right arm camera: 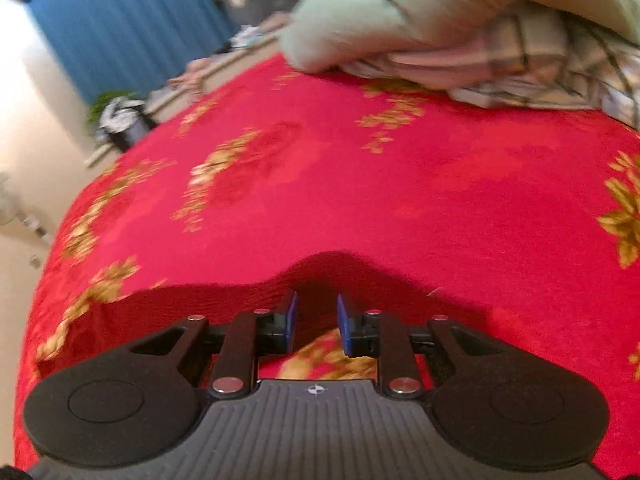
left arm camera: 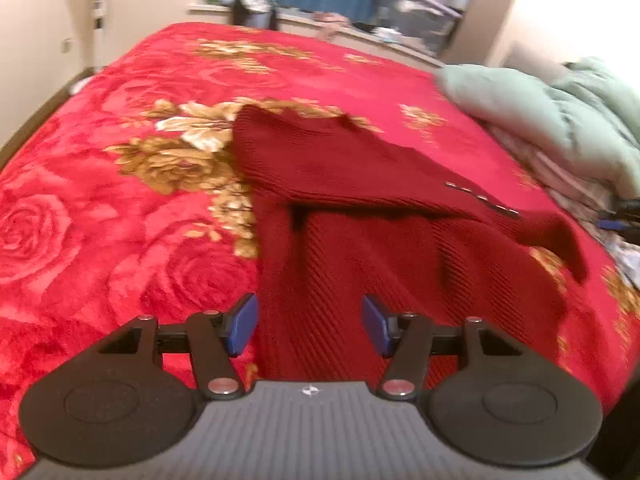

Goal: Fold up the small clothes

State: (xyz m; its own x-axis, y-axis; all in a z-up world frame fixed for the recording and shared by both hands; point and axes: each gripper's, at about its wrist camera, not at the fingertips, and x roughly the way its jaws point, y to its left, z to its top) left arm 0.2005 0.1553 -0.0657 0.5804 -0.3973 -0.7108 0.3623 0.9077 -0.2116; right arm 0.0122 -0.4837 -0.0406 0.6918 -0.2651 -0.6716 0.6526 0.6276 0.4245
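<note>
- Left wrist view: my left gripper [left arm camera: 310, 322] stands well open and empty above the near part of the dark red knit sweater [left arm camera: 360, 200], which lies partly folded on the red floral blanket [left arm camera: 100, 220]; its near hem is hidden behind the gripper body.
- Right wrist view: my right gripper [right arm camera: 316, 322] is narrowly parted, gripping nothing, over blurred blanket; no sweater visible, and the green quilt [right arm camera: 400, 8] is cut off far right.

I see the bed's red floral blanket [left arm camera: 120, 208] carrying a dark red knit sweater [left arm camera: 360, 208] at the centre of my left view, with pale green bedding [left arm camera: 540, 120] and checked cloth [right arm camera: 540, 76] heaped at two o'clock.
</note>
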